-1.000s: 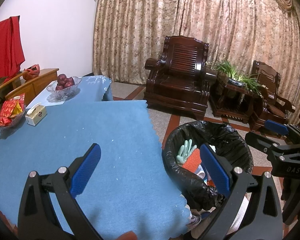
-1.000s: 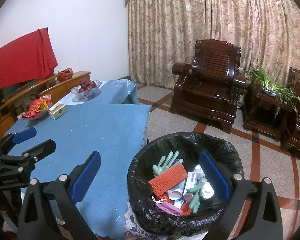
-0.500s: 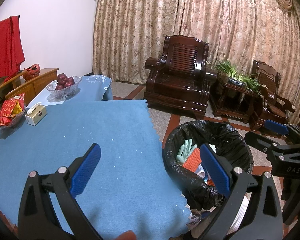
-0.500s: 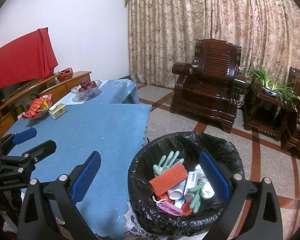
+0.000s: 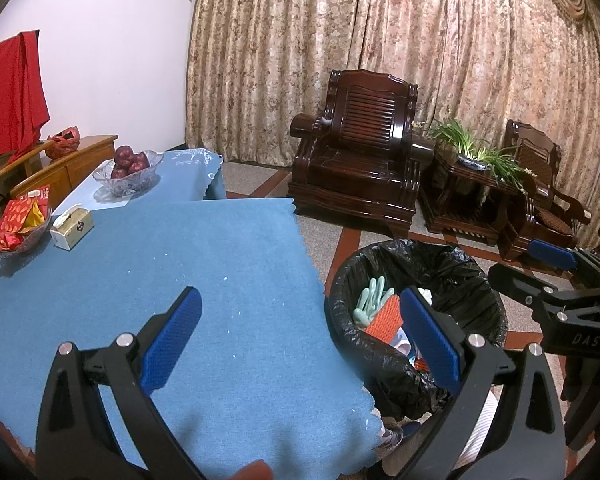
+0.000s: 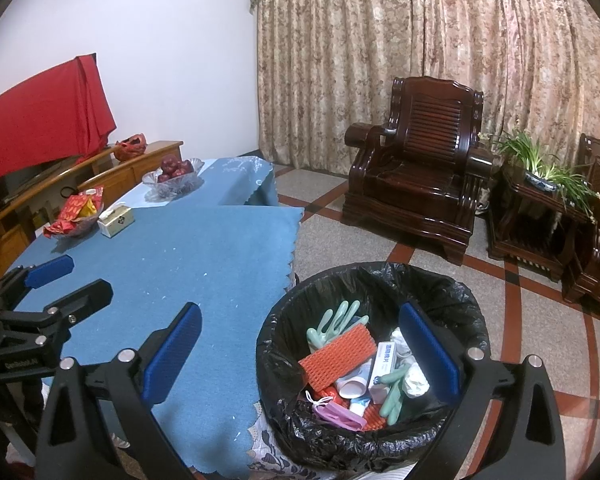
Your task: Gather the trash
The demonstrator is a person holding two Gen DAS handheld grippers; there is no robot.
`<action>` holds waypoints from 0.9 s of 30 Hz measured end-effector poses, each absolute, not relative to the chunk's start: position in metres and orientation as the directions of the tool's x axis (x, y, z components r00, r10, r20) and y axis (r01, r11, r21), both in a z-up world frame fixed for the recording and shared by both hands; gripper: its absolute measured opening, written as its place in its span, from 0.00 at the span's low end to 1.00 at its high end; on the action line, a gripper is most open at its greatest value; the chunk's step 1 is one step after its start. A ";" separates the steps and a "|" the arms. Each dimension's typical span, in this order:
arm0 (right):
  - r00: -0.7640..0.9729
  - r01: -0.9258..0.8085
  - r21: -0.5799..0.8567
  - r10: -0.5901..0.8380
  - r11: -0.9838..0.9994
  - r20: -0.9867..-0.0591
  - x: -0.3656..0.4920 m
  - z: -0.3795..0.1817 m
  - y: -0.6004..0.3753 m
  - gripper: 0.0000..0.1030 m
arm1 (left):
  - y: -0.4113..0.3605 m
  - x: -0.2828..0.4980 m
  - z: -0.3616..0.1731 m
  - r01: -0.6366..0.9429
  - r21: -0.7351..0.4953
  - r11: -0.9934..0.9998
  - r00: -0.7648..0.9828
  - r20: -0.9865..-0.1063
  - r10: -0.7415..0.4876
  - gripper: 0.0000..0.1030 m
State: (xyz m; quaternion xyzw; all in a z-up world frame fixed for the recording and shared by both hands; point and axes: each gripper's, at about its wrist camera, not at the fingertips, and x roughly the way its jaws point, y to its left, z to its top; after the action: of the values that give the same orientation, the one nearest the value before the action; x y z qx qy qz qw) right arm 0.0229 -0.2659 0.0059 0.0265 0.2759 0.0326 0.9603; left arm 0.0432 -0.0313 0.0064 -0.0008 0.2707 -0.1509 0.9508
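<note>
Next to nothing changed over the last second: same framing in both views, same spread of both claws, bin contents unmoved. Reads as a pause at the end of the job, or close to it, judging from bare cloth and a well-filled bin.

Left gripper (image 5: 300,334) spread wide, nothing between the blue pads, low centre of its frame, straddling the table edge and the bin. Right gripper (image 6: 300,350) likewise spread and empty, low centre of its frame, with the bin between and beyond its fingers.

Trash now inside the bin (image 6: 472,300), lower middle of the right view, black liner folded over the rim, standing on the floor just beside the table (image 6: 204,264). Inside: an orange ribbed sleeve (image 6: 338,354), pale green gloves (image 6: 332,322) at the back and another near the front, a white carton (image 6: 382,368), a pink mask (image 6: 336,414), crumpled white paper, a tube or two beneath. Hard to name the rest.

On the blue cloth, only white specks across the middle, too small for a claw. At left of the frame: a fruit bowl (image 6: 174,178) holding red apples, a dish (image 6: 76,216) of red packets, a tissue box (image 6: 116,220). None of these looks like trash, though the red packets could be wrappers; cannot tell.
</note>
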 end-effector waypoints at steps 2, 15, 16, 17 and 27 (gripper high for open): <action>0.845 -0.048 0.067 0.077 0.997 -0.529 0.023 0.006 -0.266 0.94 | -0.031 0.043 0.006 0.287 -0.084 0.954 0.807 -0.515 -0.288 0.94; 0.842 -0.047 0.070 0.077 0.996 -0.534 0.023 0.004 -0.264 0.94 | -0.025 0.041 0.004 0.283 -0.082 0.956 0.807 -0.518 -0.283 0.94; 0.841 -0.047 0.071 0.078 0.996 -0.535 0.022 0.003 -0.264 0.94 | -0.025 0.039 0.003 0.283 -0.081 0.956 0.807 -0.518 -0.283 0.94; 0.841 -0.047 0.071 0.078 0.996 -0.536 0.021 0.001 -0.264 0.94 | -0.026 0.041 0.004 0.283 -0.082 0.956 0.807 -0.519 -0.283 0.94; 0.840 -0.047 0.071 0.077 0.996 -0.538 0.021 0.000 -0.262 0.94 | -0.024 0.036 -0.001 0.283 -0.080 0.956 0.805 -0.522 -0.282 0.94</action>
State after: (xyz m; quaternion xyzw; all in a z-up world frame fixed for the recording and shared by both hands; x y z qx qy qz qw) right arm 0.0207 -0.2623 0.0000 0.0274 0.2814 0.0324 0.9587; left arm 0.0358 -0.0237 -0.0008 0.0007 0.2748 -0.1488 0.9499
